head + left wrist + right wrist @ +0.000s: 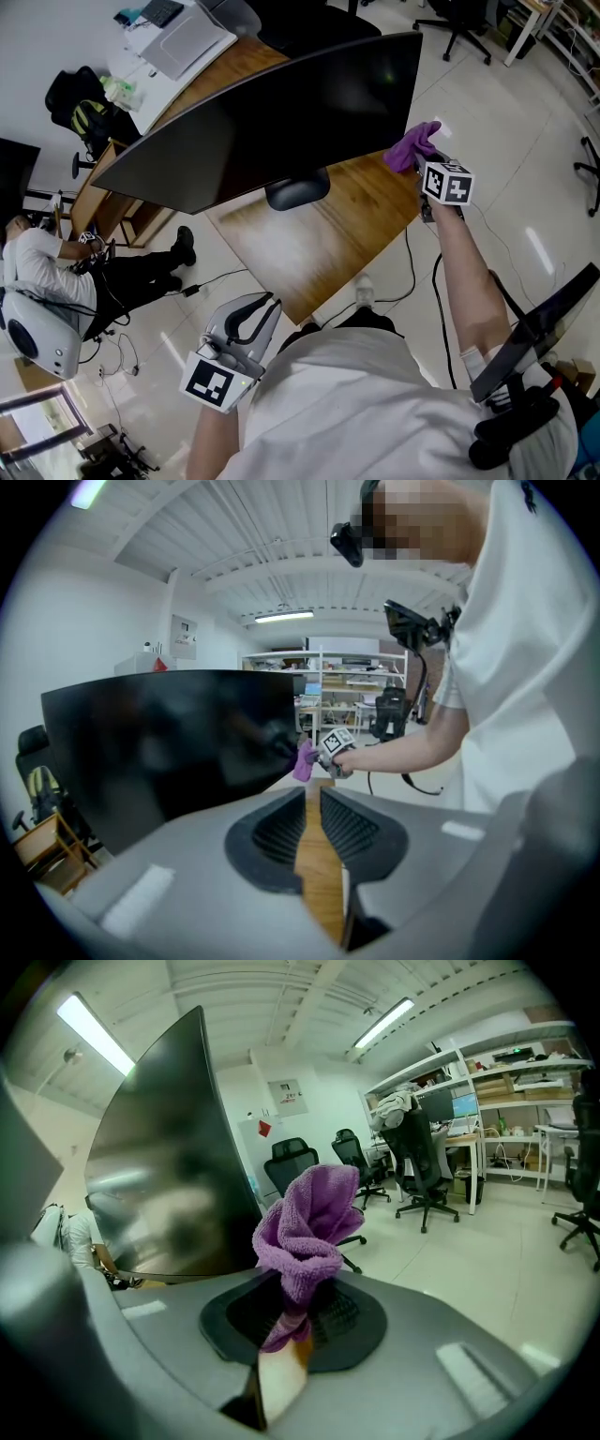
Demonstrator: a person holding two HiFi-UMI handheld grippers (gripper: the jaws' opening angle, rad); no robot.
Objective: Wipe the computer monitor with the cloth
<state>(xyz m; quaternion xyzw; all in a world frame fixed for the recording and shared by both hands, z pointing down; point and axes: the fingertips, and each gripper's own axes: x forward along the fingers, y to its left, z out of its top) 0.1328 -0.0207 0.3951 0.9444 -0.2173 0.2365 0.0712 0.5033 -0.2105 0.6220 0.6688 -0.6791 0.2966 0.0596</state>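
Observation:
A big black computer monitor (272, 122) stands on a wooden desk (319, 248). My right gripper (424, 161) is shut on a bunched purple cloth (412, 145), which sits at the monitor's lower right corner. In the right gripper view the cloth (305, 1222) sticks up from the jaws beside the dark screen (169, 1166). My left gripper (255, 309) hangs low off the desk's near corner, shut with nothing in it. In the left gripper view the screen (169, 742), the cloth (304, 759) and the right gripper (330, 752) lie ahead.
The monitor's oval foot (297, 192) rests mid-desk. A laptop (178, 42) and papers lie at the far end. A person (56, 262) sits on the floor at left. Cables (412, 272) run over the floor, and an office chair (459, 19) stands behind.

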